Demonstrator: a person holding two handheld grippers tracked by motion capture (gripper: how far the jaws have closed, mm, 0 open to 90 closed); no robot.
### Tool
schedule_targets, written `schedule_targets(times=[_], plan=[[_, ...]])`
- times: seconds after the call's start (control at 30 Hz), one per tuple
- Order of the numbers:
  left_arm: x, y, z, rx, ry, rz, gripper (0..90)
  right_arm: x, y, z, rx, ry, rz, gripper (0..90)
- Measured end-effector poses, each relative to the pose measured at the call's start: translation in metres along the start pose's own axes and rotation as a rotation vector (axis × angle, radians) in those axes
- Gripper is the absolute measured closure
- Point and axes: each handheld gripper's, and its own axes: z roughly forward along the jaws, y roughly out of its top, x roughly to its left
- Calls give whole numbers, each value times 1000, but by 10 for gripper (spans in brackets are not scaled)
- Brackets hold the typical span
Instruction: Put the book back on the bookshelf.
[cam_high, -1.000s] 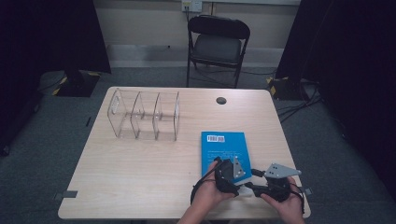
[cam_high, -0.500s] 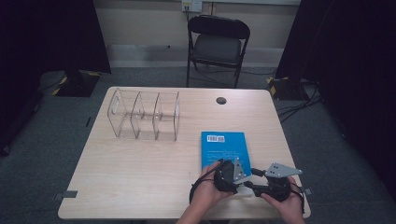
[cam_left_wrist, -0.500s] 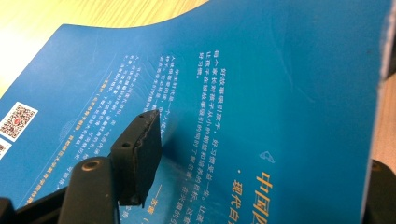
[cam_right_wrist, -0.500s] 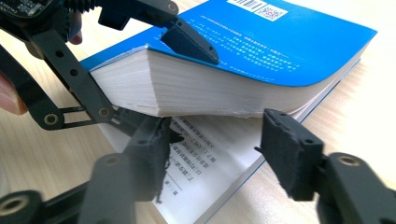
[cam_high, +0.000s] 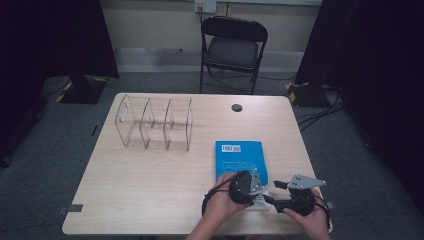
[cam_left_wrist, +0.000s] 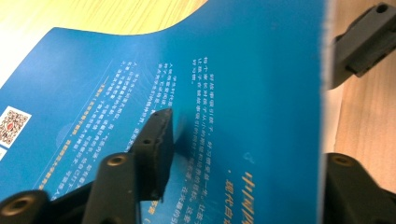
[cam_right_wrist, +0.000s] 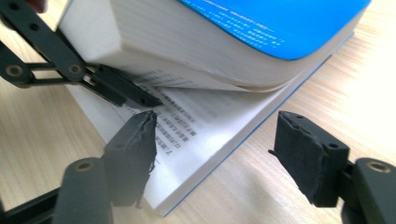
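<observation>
Left black two-jaw gripper (cam_high: 257, 192): clamped on the near end of the blue-covered paperback book (cam_high: 240, 155), jaws just closed in on it. One pad pressed flat on the blue cover (cam_left_wrist: 233, 70) in the left gripper view, well in from the edge; the other tucked under the raised block of pages, seen in the right gripper view as a black finger (cam_right_wrist: 126, 91) beneath the white page edges. Cover and thick wad of pages lifted and bowed upward at that end, lower pages lying flat on the pale wooden table (cam_high: 150, 175).

Right black two-jaw gripper (cam_high: 272, 192): jaws apart, just opened wider, pressing on nothing. One pad hovering over the exposed printed page, the other out over bare wood, with the book's near corner between them (cam_right_wrist: 215, 135).

Book placed on the near right part of the table, long side running away from the person, both grippers at its near end, close together.

Writing: white barcode label (cam_high: 230, 148) at the far left corner of the cover; small QR code (cam_left_wrist: 11, 126) on a white patch; columns of fine white characters across the blue, and larger gold characters (cam_left_wrist: 245, 196) near the clamped end, none sharp enough to read. Black print on the open page (cam_right_wrist: 187, 123), too small to read.
</observation>
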Motion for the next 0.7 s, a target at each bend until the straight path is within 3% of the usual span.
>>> schedule_targets(times=[0.37,0.7], plan=[[1,8,-6,46,4,-33,618,-10,-6,-1,11,-1,16,245],[5,16,-10,80,-14,-97,675,-10,-9,2,14,62,4,199]])
